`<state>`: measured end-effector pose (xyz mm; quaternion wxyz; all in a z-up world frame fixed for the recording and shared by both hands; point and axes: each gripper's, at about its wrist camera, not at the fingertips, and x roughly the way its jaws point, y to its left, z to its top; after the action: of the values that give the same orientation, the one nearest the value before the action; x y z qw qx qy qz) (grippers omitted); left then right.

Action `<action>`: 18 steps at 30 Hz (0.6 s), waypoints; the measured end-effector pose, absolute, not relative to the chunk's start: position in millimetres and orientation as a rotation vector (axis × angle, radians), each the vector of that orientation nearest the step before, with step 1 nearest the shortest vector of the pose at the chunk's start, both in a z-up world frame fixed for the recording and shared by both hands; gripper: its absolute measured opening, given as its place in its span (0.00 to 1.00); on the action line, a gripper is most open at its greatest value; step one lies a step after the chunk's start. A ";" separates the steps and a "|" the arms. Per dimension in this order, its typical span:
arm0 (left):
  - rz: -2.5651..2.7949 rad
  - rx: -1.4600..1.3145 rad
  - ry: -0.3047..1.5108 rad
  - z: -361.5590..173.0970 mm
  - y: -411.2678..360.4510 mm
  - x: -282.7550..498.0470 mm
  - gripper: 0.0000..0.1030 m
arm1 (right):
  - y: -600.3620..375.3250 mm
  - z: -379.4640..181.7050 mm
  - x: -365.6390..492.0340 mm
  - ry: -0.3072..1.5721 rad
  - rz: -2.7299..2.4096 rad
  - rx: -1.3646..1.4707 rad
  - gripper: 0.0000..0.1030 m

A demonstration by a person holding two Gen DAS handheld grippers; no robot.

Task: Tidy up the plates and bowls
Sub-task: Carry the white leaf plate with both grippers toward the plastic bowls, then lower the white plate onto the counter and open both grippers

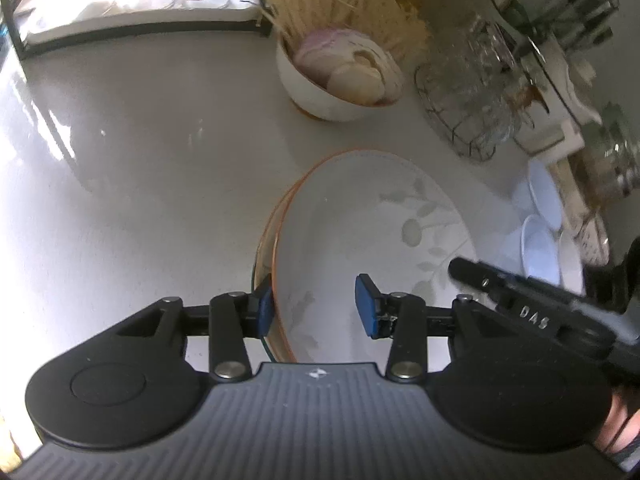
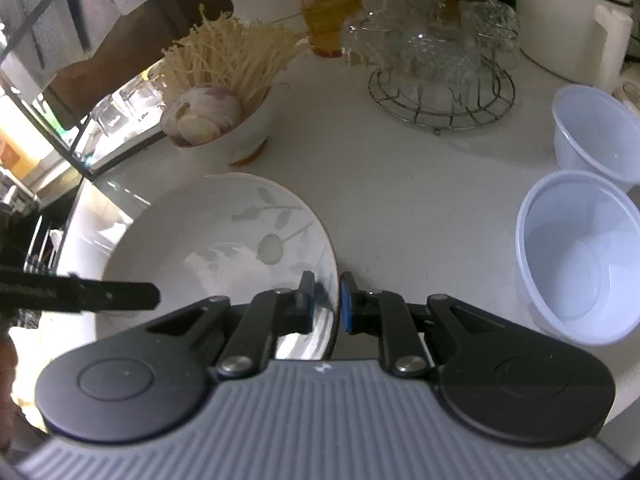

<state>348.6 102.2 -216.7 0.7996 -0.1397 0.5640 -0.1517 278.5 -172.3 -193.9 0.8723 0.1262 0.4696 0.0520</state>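
Observation:
A white plate (image 1: pixel 360 220) (image 2: pixel 208 232) with a grey leaf pattern and a thin orange rim lies on the white counter. A second plate (image 2: pixel 80 216) shows under it at the left. My right gripper (image 2: pixel 326 298) is shut on the leaf plate's right rim, one pad on each side. My left gripper (image 1: pixel 316 312) straddles the left rim. Its outer pad sits against the rim and its inner pad hangs over the plate's well, so it stands open. A finger (image 1: pixel 472 274) of the right gripper reaches in over the plate from the right.
A white bowl (image 1: pixel 320 92) (image 2: pixel 248 132) of garlic and enoki mushrooms stands behind the plate. A wire rack (image 2: pixel 440 92) of glassware is at the back right. Two pale plastic bowls (image 2: pixel 576 248) (image 2: pixel 596 128) sit to the right. Bare counter (image 1: pixel 140 180) lies to the left.

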 end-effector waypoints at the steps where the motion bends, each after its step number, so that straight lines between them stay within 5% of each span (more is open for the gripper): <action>1: -0.324 -0.309 1.215 -216.0 104.0 349.6 0.45 | -173.6 -193.3 279.0 0.983 0.104 0.277 0.16; 18: -0.308 -0.228 1.244 -201.8 107.0 342.9 0.46 | -169.3 -188.7 279.7 0.973 0.050 0.288 0.16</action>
<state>342.9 107.0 -201.8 0.7957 -0.1062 0.5789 -0.1434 279.7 -169.3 -188.7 0.8737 0.1378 0.4659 0.0240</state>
